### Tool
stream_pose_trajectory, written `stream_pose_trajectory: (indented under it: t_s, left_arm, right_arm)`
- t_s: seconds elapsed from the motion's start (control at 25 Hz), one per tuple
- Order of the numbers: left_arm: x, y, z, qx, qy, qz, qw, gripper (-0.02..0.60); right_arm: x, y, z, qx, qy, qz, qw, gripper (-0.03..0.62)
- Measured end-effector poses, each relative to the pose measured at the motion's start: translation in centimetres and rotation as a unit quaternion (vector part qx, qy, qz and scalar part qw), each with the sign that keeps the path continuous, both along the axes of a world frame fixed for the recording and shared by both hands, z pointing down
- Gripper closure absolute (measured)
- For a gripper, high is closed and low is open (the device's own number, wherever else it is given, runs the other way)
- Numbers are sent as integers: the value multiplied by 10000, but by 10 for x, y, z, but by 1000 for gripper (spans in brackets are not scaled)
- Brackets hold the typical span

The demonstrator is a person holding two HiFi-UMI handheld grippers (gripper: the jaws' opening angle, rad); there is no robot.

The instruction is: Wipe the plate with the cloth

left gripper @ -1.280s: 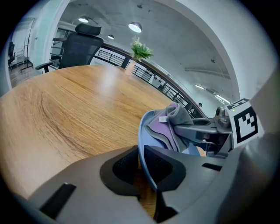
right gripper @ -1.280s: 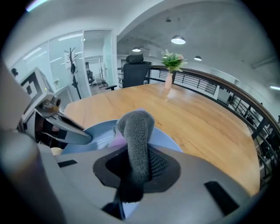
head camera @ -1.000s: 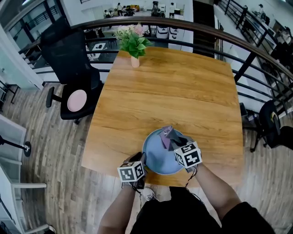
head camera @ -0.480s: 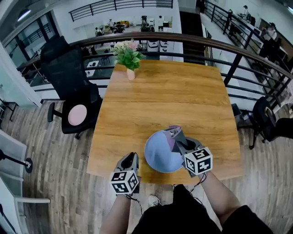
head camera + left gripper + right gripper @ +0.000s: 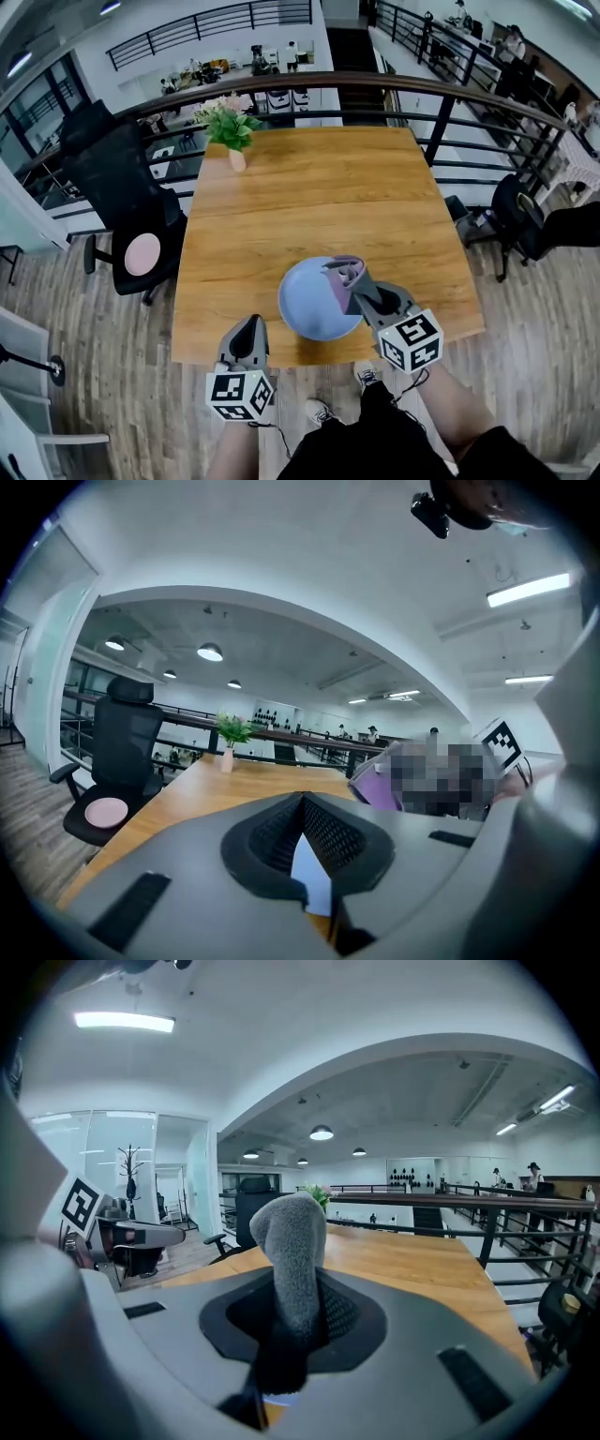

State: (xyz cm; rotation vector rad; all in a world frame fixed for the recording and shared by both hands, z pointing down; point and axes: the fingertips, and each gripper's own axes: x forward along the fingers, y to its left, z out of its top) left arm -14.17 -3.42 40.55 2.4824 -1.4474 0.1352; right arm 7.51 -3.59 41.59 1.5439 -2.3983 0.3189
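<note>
At the table's point(image 5: 309, 187) near edge, right claw point(image 5: 361, 286) grasps cloth point(image 5: 343, 275) over plate point(image 5: 309, 307); left claw point(image 5: 250, 326) just clenched.

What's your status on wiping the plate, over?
Left gripper shut, empty, jaws just closed. Right gripper shut on cloth, over blue plate. Nothing in the way; flower vase at far corner.

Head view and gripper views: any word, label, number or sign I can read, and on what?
No readable text anywhere.
The cubes on the left gripper and right gripper carry only black-and-white square patterns, no letters or digits.
Anything beyond the railing is too small to read.
</note>
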Motion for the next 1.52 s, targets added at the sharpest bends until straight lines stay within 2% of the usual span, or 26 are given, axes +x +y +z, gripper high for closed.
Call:
stream_pose_trajectory:
  t_s: [0.24, 0.48, 1.0, 1.24, 1.52]
  left_arm:
    - [21, 35, 7, -16, -112, 189, 9998, 563]
    - [65, 78, 23, -240, -230, 307, 9990, 563]
    - [152, 164, 30, -312, -165, -451, 9984, 563]
    - [182, 195, 25, -277, -215, -670, 9971, 563]
    - [208, 221, 29, -349, -332, -694, 9964, 563]
  right_arm:
    - [19, 35, -1, 61, 140, -27, 9999, 522]
    - [43, 61, 8, -70, -30, -239, 9997, 522]
    - [78, 131, 21, -150, -192, -1461, 9890, 522]
    - [100, 154, 21, -122, -254, -1741, 9843, 522]
    - [113, 171, 21, -112, -395, -1903, 9809, 522]
